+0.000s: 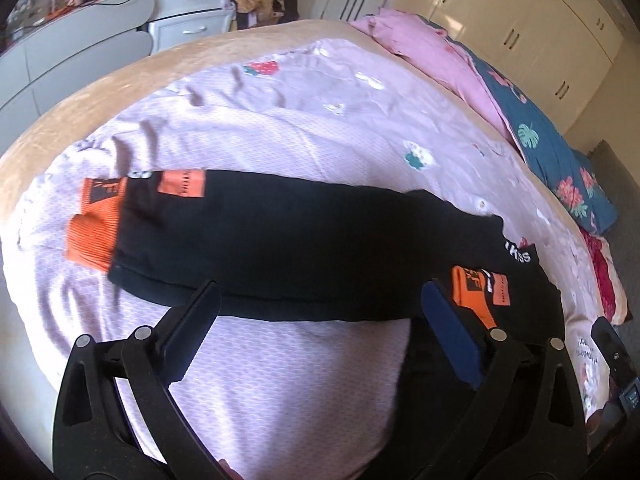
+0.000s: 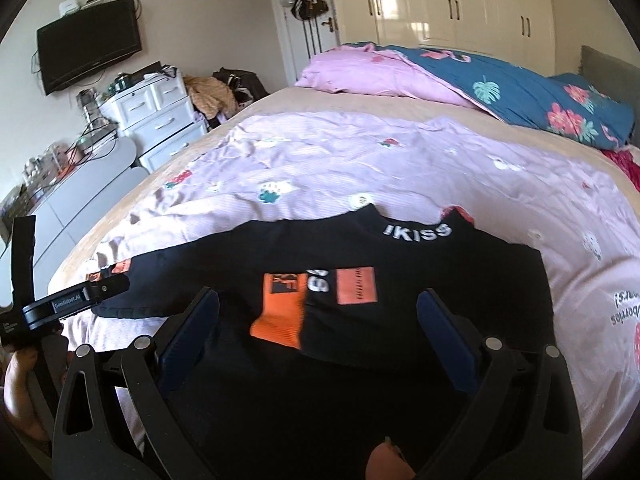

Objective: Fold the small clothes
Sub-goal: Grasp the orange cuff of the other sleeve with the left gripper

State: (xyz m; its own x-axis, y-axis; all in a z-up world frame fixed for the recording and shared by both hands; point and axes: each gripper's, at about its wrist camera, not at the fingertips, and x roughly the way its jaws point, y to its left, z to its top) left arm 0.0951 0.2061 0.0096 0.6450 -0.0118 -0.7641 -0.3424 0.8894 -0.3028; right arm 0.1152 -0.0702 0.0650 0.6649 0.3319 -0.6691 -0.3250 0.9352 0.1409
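A black top (image 1: 304, 248) with orange cuffs and patches lies spread across a lilac sheet (image 1: 280, 128) on the bed (image 1: 100, 80), its body stretched sideways in the left wrist view. One orange cuff (image 1: 94, 236) sits at the far left end of the garment, and the other orange cuff (image 2: 280, 320) is folded in over the front, next to an orange patch (image 2: 357, 286) and below the white lettering (image 2: 416, 232) at the collar. The left gripper (image 1: 324, 300) hangs above the near edge of the top with its fingers (image 1: 192, 332) spread wide and released; nothing is between them except the sheet and the hem seen below. The right gripper (image 2: 318, 312) is likewise released, its fingers (image 2: 452, 340) standing wide apart over the chest of the top, with the folded cuff visible in the gap but not pinched. In the right wrist view the left gripper shows at the left edge, near the left end of the garment. A pink quilt (image 2: 360, 76) and a blue flowered quilt (image 2: 520, 96) are bunched along the far side of the bed. Beyond the bed stand white drawers (image 2: 160, 120), a wall-mounted television (image 2: 88, 56) and cream wardrobes (image 2: 460, 4).
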